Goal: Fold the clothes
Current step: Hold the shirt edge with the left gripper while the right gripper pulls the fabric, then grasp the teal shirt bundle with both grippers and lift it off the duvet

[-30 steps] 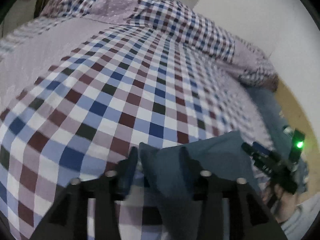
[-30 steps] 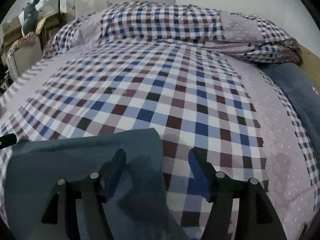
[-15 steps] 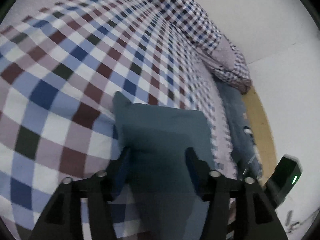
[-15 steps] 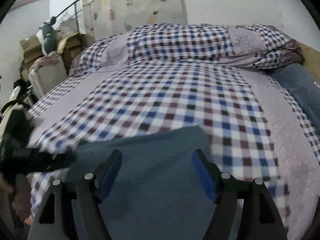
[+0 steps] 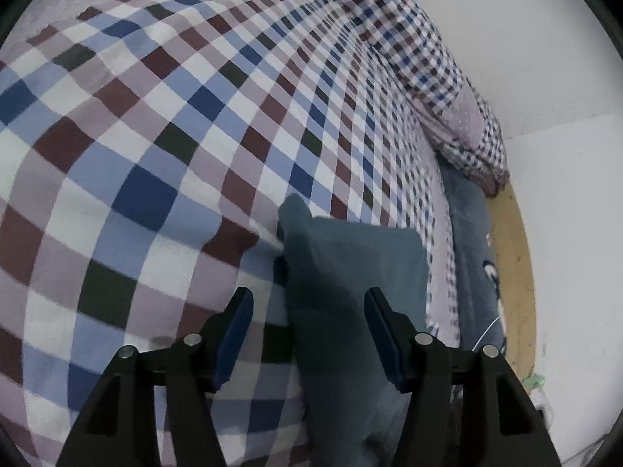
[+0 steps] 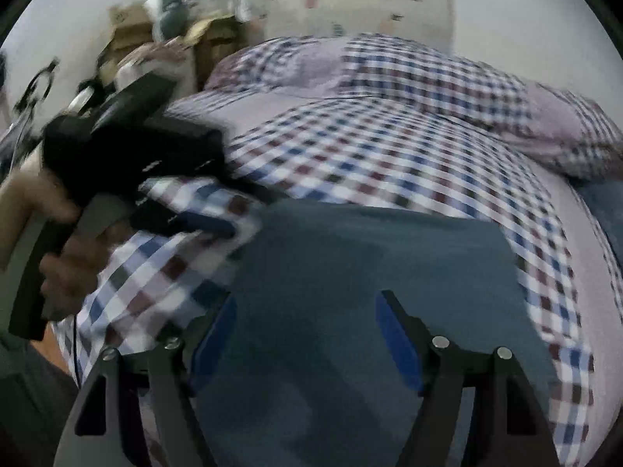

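Note:
A folded teal-blue garment (image 5: 350, 272) lies flat on the checked bed cover (image 5: 175, 124). In the left wrist view my left gripper (image 5: 307, 303) is open just above its near left part, and nothing sits between the blue pads. In the right wrist view the same garment (image 6: 370, 272) fills the lower middle. My right gripper (image 6: 305, 311) hovers open over it, holding nothing. The left gripper (image 6: 218, 229) shows there at the garment's far left corner, held by a hand (image 6: 58, 257); that view is blurred.
Checked pillows (image 6: 409, 74) lie at the head of the bed. A dark blue blanket (image 5: 471, 257) runs along the right side beside a wooden edge (image 5: 514, 272) and the white wall. Boxes and clutter (image 6: 132, 39) stand beyond the bed's left side.
Both grippers have drawn back from the garment, which now lies flat and free. The left gripper swung left; the right view now takes in the left gripper and the hand.

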`<state>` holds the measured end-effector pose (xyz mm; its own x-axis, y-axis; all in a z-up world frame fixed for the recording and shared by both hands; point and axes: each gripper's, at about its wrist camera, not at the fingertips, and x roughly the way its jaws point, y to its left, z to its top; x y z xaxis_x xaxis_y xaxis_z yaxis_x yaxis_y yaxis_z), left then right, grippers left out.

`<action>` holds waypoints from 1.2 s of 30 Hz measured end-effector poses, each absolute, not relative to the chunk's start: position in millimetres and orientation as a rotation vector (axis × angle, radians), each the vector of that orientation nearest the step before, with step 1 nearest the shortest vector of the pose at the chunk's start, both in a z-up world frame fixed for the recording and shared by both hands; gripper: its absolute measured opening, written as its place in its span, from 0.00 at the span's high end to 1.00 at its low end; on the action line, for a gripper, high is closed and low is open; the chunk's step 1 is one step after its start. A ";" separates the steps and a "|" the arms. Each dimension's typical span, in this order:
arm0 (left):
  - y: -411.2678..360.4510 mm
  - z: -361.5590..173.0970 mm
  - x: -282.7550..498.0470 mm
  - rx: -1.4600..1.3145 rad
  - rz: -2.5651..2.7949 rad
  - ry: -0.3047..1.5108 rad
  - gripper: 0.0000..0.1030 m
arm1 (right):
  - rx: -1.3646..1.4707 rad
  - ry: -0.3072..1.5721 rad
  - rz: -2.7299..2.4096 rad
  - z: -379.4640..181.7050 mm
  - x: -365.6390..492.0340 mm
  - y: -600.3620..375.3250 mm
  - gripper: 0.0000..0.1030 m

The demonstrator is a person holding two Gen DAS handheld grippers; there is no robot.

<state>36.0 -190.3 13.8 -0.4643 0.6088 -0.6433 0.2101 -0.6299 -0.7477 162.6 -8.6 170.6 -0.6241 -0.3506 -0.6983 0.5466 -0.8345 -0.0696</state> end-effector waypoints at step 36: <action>-186.3 32.2 17.2 -1.369 1.992 -1.222 0.38 | 1.028 0.048 -2.505 159.4 114.9 -11.4 0.76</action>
<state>17.2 -186.3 32.2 -0.4199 0.7439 -0.5199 0.1263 -0.5194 -0.8452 114.9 -11.4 159.4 -0.6324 -0.3756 -0.6776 0.4015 -0.9069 0.1280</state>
